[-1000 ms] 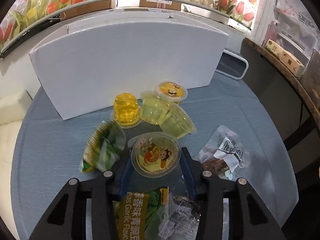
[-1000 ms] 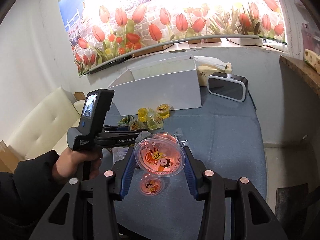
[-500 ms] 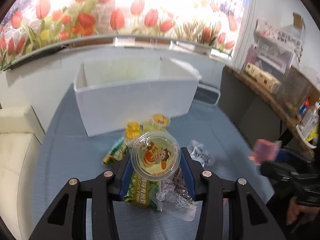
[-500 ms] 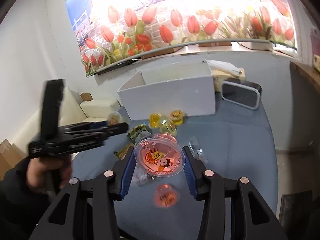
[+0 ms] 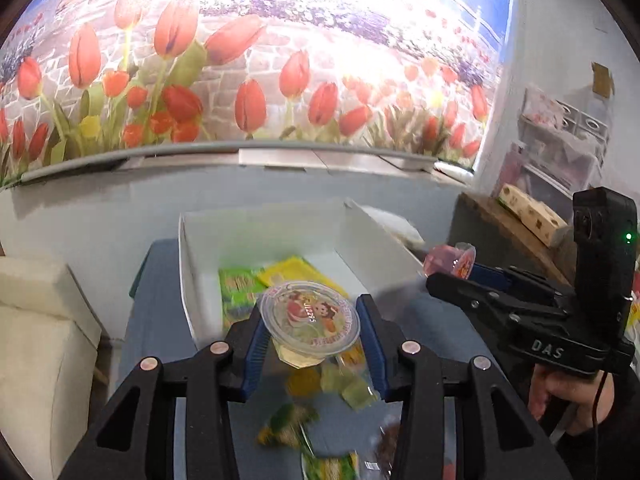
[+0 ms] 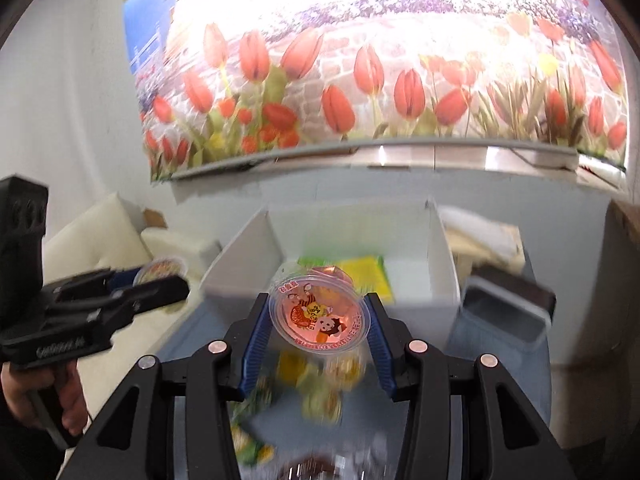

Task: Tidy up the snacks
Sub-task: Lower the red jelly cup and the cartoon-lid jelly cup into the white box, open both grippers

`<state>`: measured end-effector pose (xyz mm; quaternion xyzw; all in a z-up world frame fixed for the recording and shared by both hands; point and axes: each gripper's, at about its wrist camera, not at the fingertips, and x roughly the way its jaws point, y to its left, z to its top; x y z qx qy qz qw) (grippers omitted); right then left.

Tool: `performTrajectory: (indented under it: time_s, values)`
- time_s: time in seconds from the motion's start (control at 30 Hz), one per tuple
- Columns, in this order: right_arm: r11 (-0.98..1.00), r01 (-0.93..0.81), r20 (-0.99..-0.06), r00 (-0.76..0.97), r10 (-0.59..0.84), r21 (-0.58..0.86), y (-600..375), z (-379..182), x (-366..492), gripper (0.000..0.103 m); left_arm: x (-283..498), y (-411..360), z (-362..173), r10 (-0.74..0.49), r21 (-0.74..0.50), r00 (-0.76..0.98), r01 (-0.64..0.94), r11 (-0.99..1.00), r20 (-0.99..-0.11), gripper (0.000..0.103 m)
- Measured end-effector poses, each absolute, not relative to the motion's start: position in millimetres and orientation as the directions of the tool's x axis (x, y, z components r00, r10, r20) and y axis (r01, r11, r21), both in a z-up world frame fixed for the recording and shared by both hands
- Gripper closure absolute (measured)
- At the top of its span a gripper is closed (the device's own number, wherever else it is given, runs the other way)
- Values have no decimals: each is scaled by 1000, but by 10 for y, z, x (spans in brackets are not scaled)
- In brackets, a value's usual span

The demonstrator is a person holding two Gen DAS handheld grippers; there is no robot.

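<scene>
My left gripper (image 5: pixel 310 330) is shut on a pale green jelly cup (image 5: pixel 310 320) with a cartoon lid, held above the table in front of the open white box (image 5: pixel 200 280). My right gripper (image 6: pixel 316 320) is shut on a pink jelly cup (image 6: pixel 320 314) with a cartoon lid, also raised near the box (image 6: pixel 240 264). Green and yellow snack packets (image 5: pixel 280 276) lie inside the box. Loose jelly cups (image 5: pixel 340 384) and snack packets (image 5: pixel 288 428) lie blurred on the blue table below. Each gripper shows in the other's view: the right one (image 5: pixel 452 268), the left one (image 6: pixel 160 276).
A cream sofa (image 5: pixel 40 320) stands left of the table. A grey-and-black device (image 6: pixel 504 308) sits right of the box. A wooden shelf with boxes (image 5: pixel 532 216) runs along the right wall. The tulip mural (image 5: pixel 240 80) covers the back wall.
Both grippers have risen and moved toward the box with their jelly cups; the box interior now shows. The pile of snacks has dropped below the fingers.
</scene>
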<state>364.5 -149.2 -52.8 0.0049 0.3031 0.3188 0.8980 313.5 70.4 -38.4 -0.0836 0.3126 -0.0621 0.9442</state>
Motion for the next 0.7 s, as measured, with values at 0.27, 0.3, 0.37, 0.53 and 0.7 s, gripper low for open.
performTrajectory:
  time_s: [0.27, 0.3, 0.37, 0.53, 0.7]
  values:
    - [856, -507, -629, 633, 452, 104, -1200, -768, 4429, 53, 3874, 999, -587, -124, -155, 769, 33, 987, -627, 56]
    - [863, -494, -637, 631, 442, 110, -1208, -795, 4506, 53, 3938, 1030, -654, -117, -146, 762, 30, 989, -637, 56]
    - [872, -473, -663, 613, 431, 129, -1232, -869, 4626, 53, 3991, 1063, -758, -118, -152, 746, 24, 988, -655, 55]
    - [897, -438, -674, 645, 361, 61, -1286, -959, 4646, 1, 4043, 1100, -958, -100, -145, 726, 1, 989, -680, 0]
    - [913, -404, -670, 662, 336, 58, -1401, -936, 4595, 0, 4006, 1048, -967, -112, -144, 720, 18, 989, -685, 0]
